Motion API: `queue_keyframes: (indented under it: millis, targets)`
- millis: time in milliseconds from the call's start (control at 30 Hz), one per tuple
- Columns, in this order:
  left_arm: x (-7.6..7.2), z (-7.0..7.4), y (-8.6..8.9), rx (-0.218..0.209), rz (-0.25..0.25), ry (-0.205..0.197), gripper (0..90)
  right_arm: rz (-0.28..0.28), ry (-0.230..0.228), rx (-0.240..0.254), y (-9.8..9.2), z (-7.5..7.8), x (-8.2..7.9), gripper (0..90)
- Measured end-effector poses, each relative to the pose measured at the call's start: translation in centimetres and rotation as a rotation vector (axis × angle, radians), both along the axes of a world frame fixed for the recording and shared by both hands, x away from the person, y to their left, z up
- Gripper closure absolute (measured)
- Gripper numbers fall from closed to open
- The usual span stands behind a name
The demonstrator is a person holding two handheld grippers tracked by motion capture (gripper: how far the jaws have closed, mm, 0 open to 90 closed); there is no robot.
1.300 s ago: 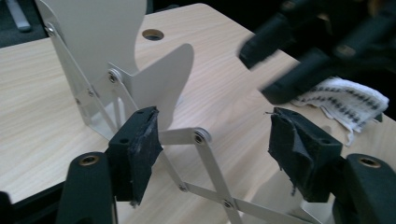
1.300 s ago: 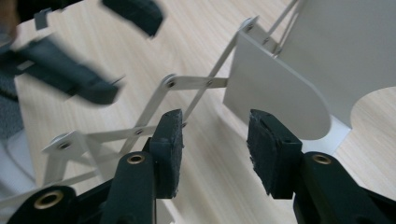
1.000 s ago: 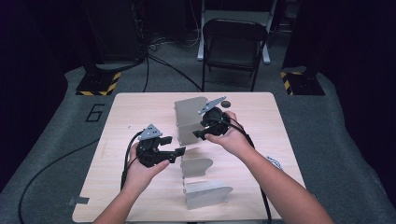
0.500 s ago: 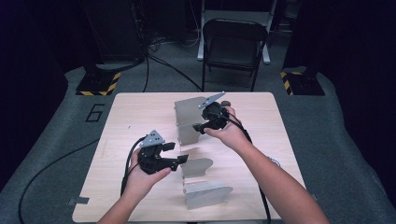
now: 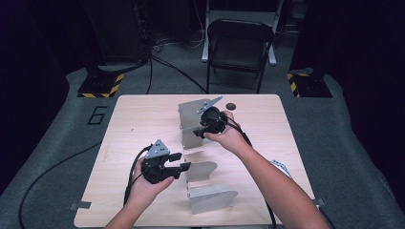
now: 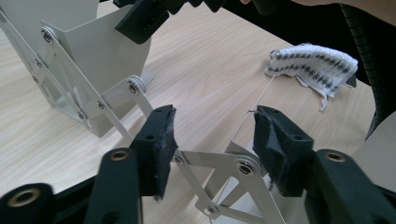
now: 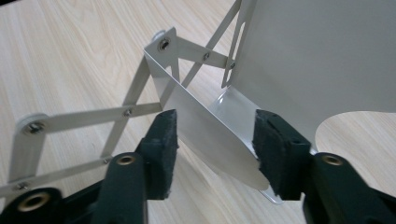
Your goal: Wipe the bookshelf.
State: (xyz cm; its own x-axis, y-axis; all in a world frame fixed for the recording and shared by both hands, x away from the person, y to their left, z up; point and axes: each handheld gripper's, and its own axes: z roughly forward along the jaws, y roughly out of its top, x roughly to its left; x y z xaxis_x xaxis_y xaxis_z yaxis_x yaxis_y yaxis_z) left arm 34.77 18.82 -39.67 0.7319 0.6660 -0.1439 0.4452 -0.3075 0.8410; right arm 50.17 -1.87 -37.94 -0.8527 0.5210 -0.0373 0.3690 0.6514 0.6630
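Observation:
A grey metal folding rack point(image 5: 193, 138), upright plates joined by scissor links, stands stretched along the table's middle. My left gripper point(image 5: 180, 167) reaches from the left to the rack's middle plate point(image 5: 203, 169). Its jaws have just been closing; in the left gripper view the plate's edge point(image 6: 243, 128) and a link point(image 6: 205, 158) lie between the pads point(image 6: 159, 140), untouched on the left side. My right gripper point(image 5: 198, 129) is at the far plates. Its jaws have also just been closing around a slanted plate point(image 7: 205, 126) without pressing it.
The wooden table point(image 5: 133, 119) carries a small black disc point(image 5: 230, 105) near its far edge and a white knitted cloth point(image 6: 313, 65) at the right, beside the person's right forearm. A folding chair point(image 5: 236, 43) stands beyond the table. Cables trail off the left side.
Both grippers' jaws stand narrower than before. The right gripper has shifted slightly left and down toward the far plates. The left hand has barely moved.

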Motion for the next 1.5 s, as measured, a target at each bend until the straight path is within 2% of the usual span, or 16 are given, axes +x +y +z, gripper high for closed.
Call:
queue_keyframes:
  millis: [200, 267, 367, 467, 500, 567, 700, 733, 767, 833, 933, 1100, 1167, 1233, 1400, 1500]
  targets:
    - [0.0, 0.1, 0.1, 0.019, -0.009, 0.031, 63.5, 0.009, 0.037, -0.014, 0.5, -0.5, 0.1, 66.3]
    - [0.1, 0.1, 0.2, 0.035, -0.013, 0.032, 68.5, 0.027, 0.055, -0.014, 0.6, -0.6, 0.2, 70.5]
    - [0.4, 0.1, 0.4, 0.034, -0.020, 0.043, 73.2, 0.049, 0.081, -0.037, 0.8, -0.6, -0.2, 76.0]
    - [0.5, 0.2, 0.5, 0.041, -0.030, 0.049, 75.4, 0.072, 0.089, -0.043, 0.8, -0.5, -0.3, 79.0]
    - [0.6, 0.3, 0.6, 0.047, -0.029, 0.049, 75.8, 0.061, 0.106, -0.043, 0.8, -0.5, -0.4, 79.5]
    - [0.9, 0.4, 0.8, 0.059, -0.030, 0.044, 75.9, 0.063, 0.099, -0.046, 0.6, -0.4, -0.3, 81.3]
    - [1.7, 0.6, 1.8, 0.060, -0.009, 0.051, 75.4, 0.033, 0.097, -0.053, 0.2, -0.4, -0.4, 84.8]
    - [1.9, 0.6, 2.1, 0.057, 0.001, 0.053, 74.0, 0.028, 0.077, -0.044, 0.1, -0.5, -0.3, 85.6]
    - [2.2, 0.7, 2.5, 0.061, 0.011, 0.057, 72.8, 0.023, 0.093, -0.059, -0.1, -0.4, -0.4, 86.6]
    - [2.8, 0.9, 3.3, 0.064, 0.040, 0.054, 70.9, -0.012, 0.098, -0.053, -0.6, -0.4, -0.4, 87.9]
    - [3.8, 1.0, 4.2, 0.086, 0.075, 0.040, 67.4, -0.064, 0.111, -0.043, -1.4, -0.4, -0.4, 89.0]
    - [5.4, 0.9, 5.2, 0.137, 0.111, 0.034, 64.2, -0.116, 0.095, -0.041, -2.4, -0.4, -0.8, 90.0]
    - [5.9, 0.9, 5.6, 0.131, 0.124, 0.043, 64.2, -0.134, 0.095, -0.037, -2.8, -0.5, -0.9, 89.9]
    - [6.2, 0.9, 5.7, 0.126, 0.124, 0.047, 64.2, -0.156, 0.101, -0.024, -3.2, -0.6, -1.1, 89.8]
    - [6.8, 1.0, 5.9, 0.153, 0.090, 0.043, 69.0, -0.179, 0.099, -0.026, -3.8, -0.5, -1.7, 89.9]
    - [7.3, 1.1, 5.9, 0.160, 0.088, 0.034, 71.7, -0.186, 0.095, -0.020, -4.1, -0.6, -2.0, 90.0]
